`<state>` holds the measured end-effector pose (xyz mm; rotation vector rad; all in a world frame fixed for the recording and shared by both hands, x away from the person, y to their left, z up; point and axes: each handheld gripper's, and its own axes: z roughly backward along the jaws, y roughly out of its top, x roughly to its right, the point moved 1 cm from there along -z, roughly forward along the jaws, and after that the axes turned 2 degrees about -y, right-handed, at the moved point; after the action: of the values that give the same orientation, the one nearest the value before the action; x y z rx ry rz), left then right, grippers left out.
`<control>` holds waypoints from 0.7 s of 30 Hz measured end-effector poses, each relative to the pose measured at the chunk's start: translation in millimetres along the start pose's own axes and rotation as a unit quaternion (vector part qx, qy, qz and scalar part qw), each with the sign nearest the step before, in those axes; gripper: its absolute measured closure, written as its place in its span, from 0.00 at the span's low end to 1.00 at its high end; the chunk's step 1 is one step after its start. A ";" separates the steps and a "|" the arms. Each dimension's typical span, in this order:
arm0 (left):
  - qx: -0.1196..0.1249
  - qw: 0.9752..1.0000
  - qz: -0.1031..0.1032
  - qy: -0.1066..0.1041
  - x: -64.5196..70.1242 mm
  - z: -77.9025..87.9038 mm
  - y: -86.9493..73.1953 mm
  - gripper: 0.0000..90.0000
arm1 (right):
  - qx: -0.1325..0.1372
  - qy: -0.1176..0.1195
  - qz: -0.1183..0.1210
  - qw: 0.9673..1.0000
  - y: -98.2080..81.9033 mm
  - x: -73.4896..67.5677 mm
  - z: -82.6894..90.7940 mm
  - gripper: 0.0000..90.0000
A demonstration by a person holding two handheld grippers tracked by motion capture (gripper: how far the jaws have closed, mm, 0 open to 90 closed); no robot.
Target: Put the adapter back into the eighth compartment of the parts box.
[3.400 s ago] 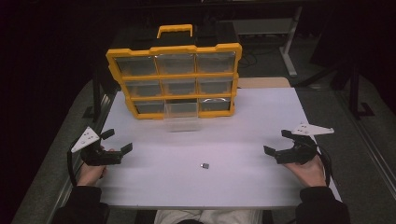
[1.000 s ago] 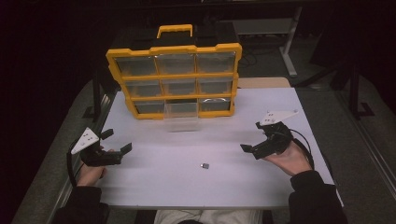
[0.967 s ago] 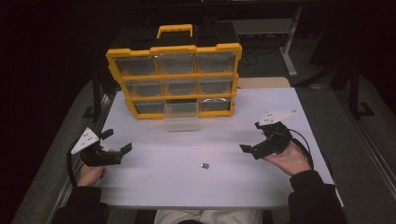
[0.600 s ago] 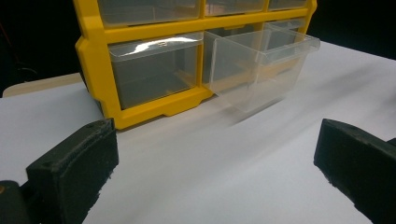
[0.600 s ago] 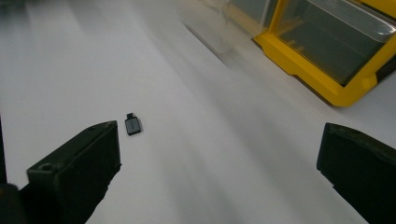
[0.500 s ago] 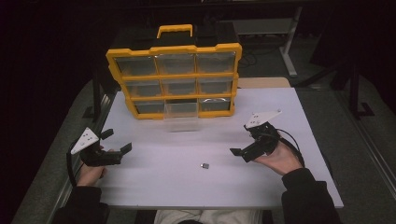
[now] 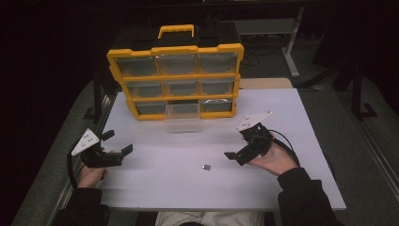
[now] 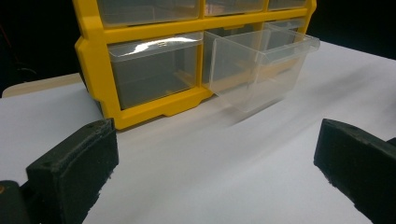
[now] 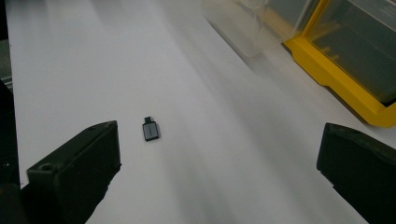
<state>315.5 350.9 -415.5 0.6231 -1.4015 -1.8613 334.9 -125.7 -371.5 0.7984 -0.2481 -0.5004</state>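
I see a white table (image 7: 301, 117) with a yellow box of drawers (image 7: 175, 80) standing near its far edge. The bottom middle drawer (image 7: 183, 117) is clear and pulled out. A small grey plug (image 7: 205, 166) lies flat on the table, nearer the front edge, about in the middle. My right gripper (image 7: 235, 157) is a little to the right of the plug, apart from it, with its jaws wide open and holding nothing. My left gripper (image 7: 118, 146) sits by the left edge, jaws wide open too, pointing at the box.
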 end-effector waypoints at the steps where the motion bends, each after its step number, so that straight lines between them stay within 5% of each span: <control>1: 0.000 1.000 0.000 0.000 0.0 0.0 0.0 0.00 | -0.002 0.000 0.001 1.000 0.7 -0.8 -1.2 0.00; 21: 0.000 1.000 0.000 0.000 0.0 0.0 -0.2 0.00 | -0.031 0.015 0.032 0.999 8.6 -12.8 -19.8 0.00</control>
<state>315.5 350.9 -415.7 0.6241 -1.4018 -1.8618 334.6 -101.7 -378.9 0.7354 -0.2287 -0.4336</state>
